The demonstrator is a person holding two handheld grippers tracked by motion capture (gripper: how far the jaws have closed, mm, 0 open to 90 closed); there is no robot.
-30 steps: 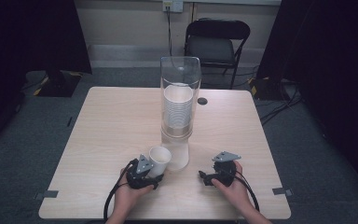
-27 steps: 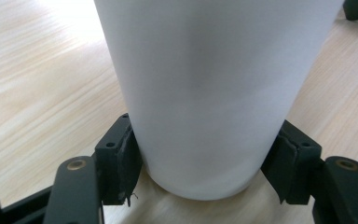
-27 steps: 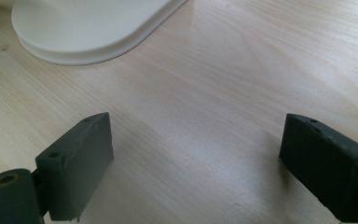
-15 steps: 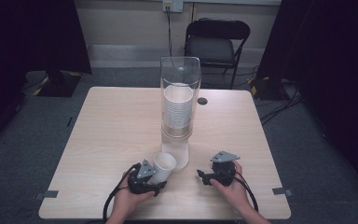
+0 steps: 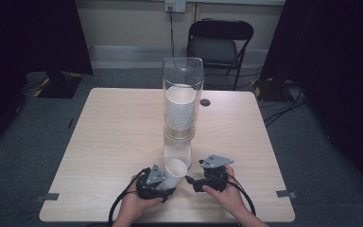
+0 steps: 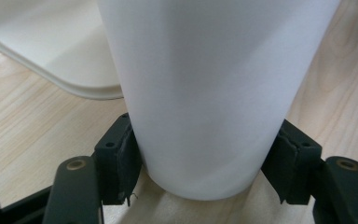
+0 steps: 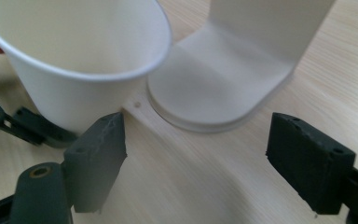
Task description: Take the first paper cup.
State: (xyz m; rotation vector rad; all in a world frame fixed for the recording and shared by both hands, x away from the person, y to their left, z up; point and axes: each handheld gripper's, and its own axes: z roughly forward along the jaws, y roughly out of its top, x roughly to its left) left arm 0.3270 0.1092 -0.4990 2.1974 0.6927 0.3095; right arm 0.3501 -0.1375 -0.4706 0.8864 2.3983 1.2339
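Note:
My left gripper (image 5: pixel 166 183) is shut on a white paper cup (image 5: pixel 175 172) near the table's front edge; in the left gripper view its pads (image 6: pixel 121 158) press the cup's (image 6: pixel 209 93) lower wall from both sides. The cup tilts, mouth towards the right gripper (image 5: pixel 190 180). That gripper (image 7: pixel 198 158) stands open beside the cup (image 7: pixel 74 60); its jaws have just been closing, with only bare table between them. Just behind stands a clear cup dispenser (image 5: pixel 182 109) with a stack of cups inside, on a white base (image 7: pixel 214 84).
The light wooden table (image 5: pixel 113 132) carries a small dark round thing (image 5: pixel 205 102) beside the dispenser. A black folding chair (image 5: pixel 220 42) stands beyond the far edge. Cables trail from both grippers towards the front edge.
The left gripper has drawn the cup away from the dispenser's base, nearer the front edge and a little right. The right gripper has shifted left towards the cup.

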